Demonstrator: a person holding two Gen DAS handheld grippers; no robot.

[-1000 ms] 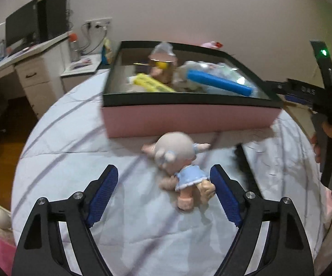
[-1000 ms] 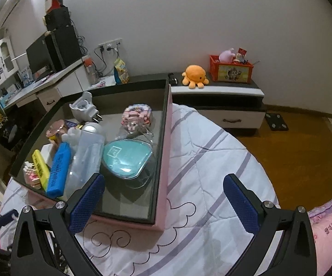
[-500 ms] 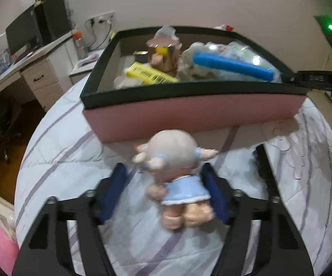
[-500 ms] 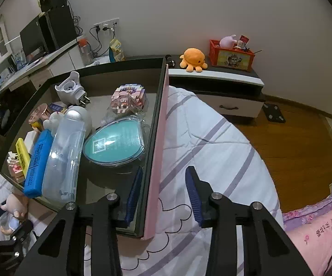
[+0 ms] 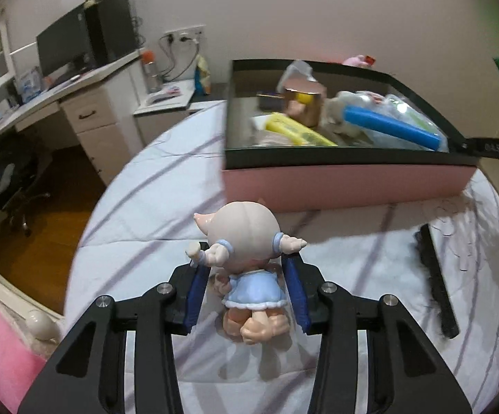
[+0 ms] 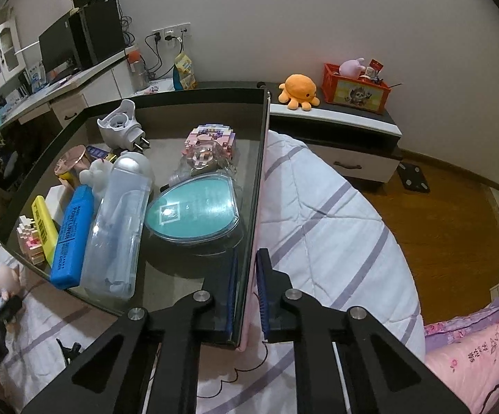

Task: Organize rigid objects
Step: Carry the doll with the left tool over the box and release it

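Left tongs (image 5: 247, 298): closing, with the doll between the blue pads; the pads (image 5: 194, 293) sit at the doll's sides at dress level, and whether both already press on it cannot be told for sure.
Doll (image 5: 249, 258): a small figure with a big pale head, blue dress and bare legs, seen from behind, upright between the left tongs, over the bed, just in front of the box's pink wall; also visible at the far left edge of the right wrist view (image 6: 4, 277).
Right tongs (image 6: 246, 291): narrow, clamped on the box's right wall near its front corner, one pad inside, one outside.
Box (image 5: 335, 186): a shallow tray with pink outer walls and a black rim, resting on the bed.
In the box: blue marker (image 6: 71, 233), yellow marker (image 6: 44, 229), clear bottle (image 6: 118, 231), teal oval case (image 6: 194, 215), white plug (image 6: 120, 129), pink block figure (image 6: 209, 145), pink-and-white block piece (image 6: 30, 245) at the front left corner.
Bed (image 6: 322, 227): white quilt with purple stripes; a black strip (image 5: 437, 283) lies on it to the right of the doll.
Background: desk (image 5: 52, 103) with monitor on the left, orange octopus toy (image 6: 299, 89) and red crate (image 6: 354, 88) on a low cabinet by the wall.
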